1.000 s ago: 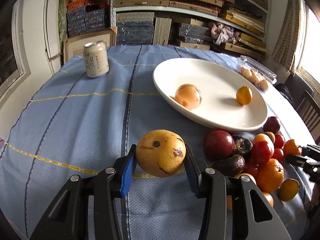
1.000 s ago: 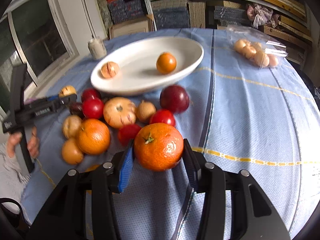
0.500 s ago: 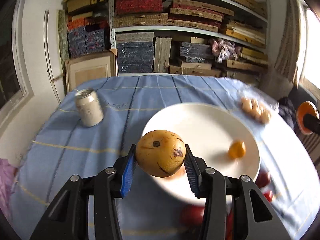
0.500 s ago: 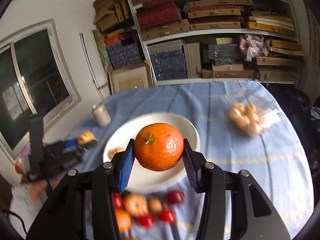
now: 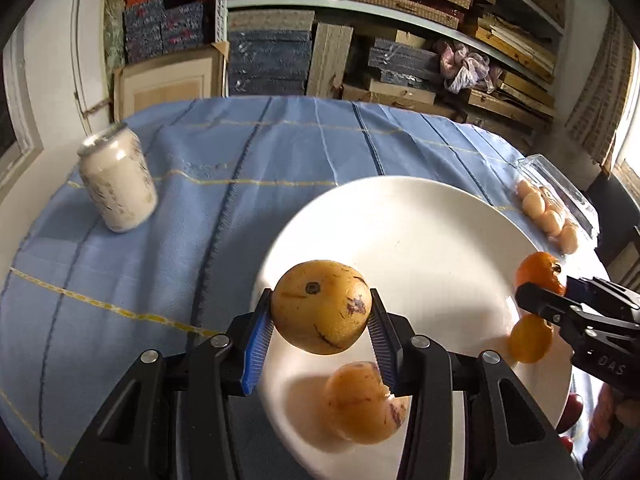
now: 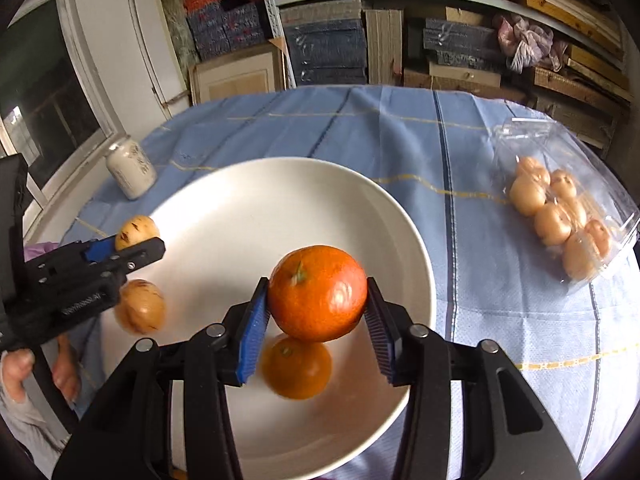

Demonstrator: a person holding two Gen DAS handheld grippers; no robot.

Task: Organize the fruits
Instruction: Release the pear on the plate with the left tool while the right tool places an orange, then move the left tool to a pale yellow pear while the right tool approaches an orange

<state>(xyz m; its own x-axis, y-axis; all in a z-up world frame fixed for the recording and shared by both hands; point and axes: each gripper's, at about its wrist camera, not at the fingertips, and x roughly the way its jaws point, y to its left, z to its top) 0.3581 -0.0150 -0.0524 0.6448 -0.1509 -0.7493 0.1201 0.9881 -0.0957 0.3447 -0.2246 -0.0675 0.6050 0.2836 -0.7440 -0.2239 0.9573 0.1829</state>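
My left gripper (image 5: 320,322) is shut on a yellow spotted fruit (image 5: 321,306) and holds it above the near left part of the white oval plate (image 5: 420,240). A similar yellow fruit (image 5: 362,404) lies on the plate just below it. My right gripper (image 6: 316,318) is shut on an orange (image 6: 318,293) above the plate (image 6: 248,216), with a smaller orange (image 6: 296,368) lying on the plate under it. The right gripper also shows in the left wrist view (image 5: 560,292), the left gripper in the right wrist view (image 6: 132,248).
A white drink can (image 5: 116,184) stands on the blue cloth at the far left. A clear plastic box of pale round fruits (image 6: 560,212) lies to the plate's right. Red fruits (image 5: 574,416) peek past the plate's near right edge. Shelves stand behind the table.
Both grippers have carried their fruits from the pile near the table's front up and forward over the plate, and have come lower toward it since half a second ago.
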